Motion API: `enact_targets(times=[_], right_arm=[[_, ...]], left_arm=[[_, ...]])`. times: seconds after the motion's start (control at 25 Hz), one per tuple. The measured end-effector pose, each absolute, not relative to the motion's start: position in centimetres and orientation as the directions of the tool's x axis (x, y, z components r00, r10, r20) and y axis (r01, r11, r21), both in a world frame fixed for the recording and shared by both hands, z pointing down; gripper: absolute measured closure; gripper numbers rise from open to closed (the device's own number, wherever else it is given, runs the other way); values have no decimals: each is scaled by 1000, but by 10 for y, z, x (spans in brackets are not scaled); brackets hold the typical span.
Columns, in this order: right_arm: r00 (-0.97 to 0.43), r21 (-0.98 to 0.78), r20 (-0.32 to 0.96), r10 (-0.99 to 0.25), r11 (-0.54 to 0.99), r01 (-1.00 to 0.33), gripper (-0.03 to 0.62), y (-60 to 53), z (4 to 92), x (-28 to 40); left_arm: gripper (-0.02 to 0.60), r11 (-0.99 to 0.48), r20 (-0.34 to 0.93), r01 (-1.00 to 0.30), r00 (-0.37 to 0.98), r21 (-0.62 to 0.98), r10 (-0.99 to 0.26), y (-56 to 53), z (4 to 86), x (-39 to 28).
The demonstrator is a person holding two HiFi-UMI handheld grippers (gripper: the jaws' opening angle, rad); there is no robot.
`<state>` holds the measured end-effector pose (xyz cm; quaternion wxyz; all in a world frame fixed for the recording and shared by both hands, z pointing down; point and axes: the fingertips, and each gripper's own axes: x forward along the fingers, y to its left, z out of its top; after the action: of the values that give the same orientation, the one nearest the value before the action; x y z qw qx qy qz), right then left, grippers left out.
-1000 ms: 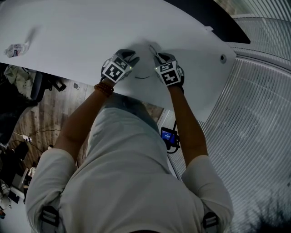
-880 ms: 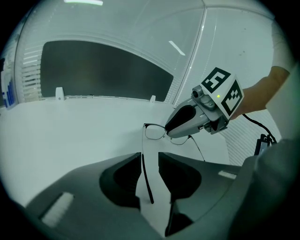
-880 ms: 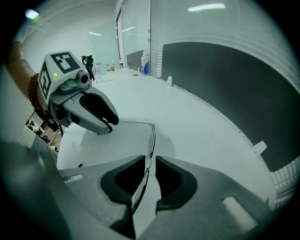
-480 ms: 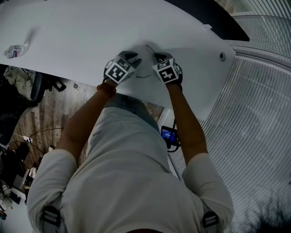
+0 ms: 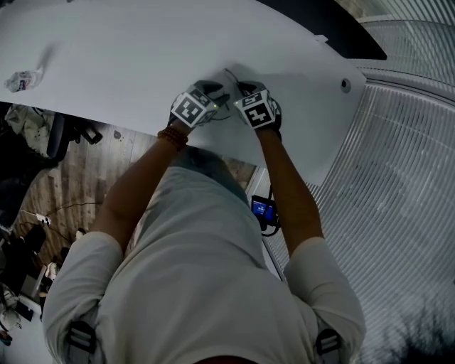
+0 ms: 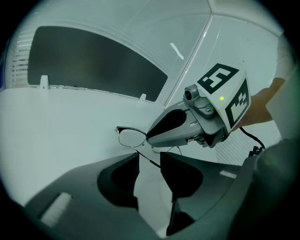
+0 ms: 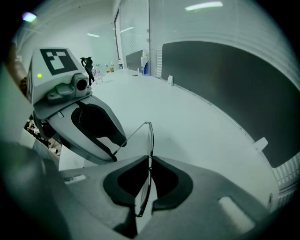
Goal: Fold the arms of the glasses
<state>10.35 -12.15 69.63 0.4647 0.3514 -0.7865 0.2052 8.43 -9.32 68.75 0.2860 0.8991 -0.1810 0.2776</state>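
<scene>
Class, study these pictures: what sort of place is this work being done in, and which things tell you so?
Probably an office or lab workroom. A long white table carries a dark divider panel along one edge, strip lights run overhead, and what look like bottles stand at its far end.

- Worktop [image 5: 121, 50] beyond the glasses [image 6: 131, 138]: open, with a wrapper [image 5: 20, 79] far to their left.
- Right tool [image 7: 149, 160] clamps the glasses, blocking their right side.
- Left tool [image 6: 149, 155], its jaws just opened wider, straddles one arm of the glasses and blocks their left.
</scene>
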Motion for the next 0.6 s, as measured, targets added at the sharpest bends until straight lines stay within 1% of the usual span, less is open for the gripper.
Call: enact_targets(times=[0.12, 0.2, 0.4, 0.6], right_arm=[[-328, -5, 875, -357, 670, -742, 574, -120, 694, 102], [-330, -3, 875, -354, 677, -736, 574, -118, 695, 99], [-321, 8, 875, -362, 674, -739, 575, -117, 696, 101], [-318, 10, 877, -359, 677, -736, 574, -117, 696, 99]], left_arm=[[431, -774, 571, -433, 813, 462, -114, -87, 687, 94], [431, -781, 564, -418, 820, 464, -104, -88, 682, 96], [433, -781, 566, -428, 816, 455, -118, -86, 673, 85], [437, -748, 555, -456, 820, 482, -142, -58, 650, 52]])
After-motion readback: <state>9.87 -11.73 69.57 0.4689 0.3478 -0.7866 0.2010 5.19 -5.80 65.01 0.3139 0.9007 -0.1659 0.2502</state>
